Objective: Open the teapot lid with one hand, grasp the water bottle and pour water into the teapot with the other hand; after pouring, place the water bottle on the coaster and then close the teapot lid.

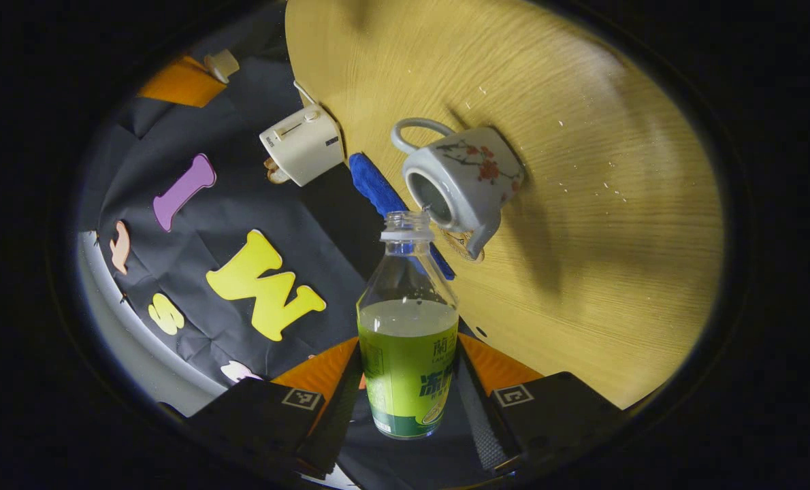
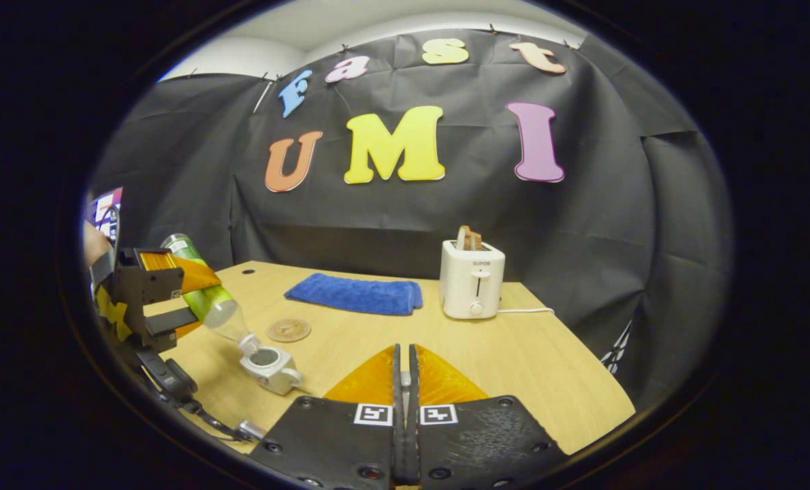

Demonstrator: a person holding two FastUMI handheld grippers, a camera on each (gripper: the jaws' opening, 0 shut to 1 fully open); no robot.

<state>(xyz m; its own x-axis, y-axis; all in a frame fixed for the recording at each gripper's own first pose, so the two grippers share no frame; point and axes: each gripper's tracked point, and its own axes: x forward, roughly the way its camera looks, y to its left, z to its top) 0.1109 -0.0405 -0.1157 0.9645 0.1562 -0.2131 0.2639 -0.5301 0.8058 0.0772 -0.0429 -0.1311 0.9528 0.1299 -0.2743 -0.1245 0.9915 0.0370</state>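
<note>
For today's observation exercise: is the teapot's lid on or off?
Off. The teapot shows an open round mouth, with the tilted water bottle aimed at it.

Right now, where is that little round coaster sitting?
In the right gripper view the coaster lies flat on the wooden table, just in front of the blue cloth and just behind the teapot.

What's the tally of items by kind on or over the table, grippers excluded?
Water bottle: 1, held tilted by the left gripper, mouth at the teapot opening
Teapot: 1, lid off
Coaster: 1
Blue towel: 1
Toaster: 1
Total: 5
</note>
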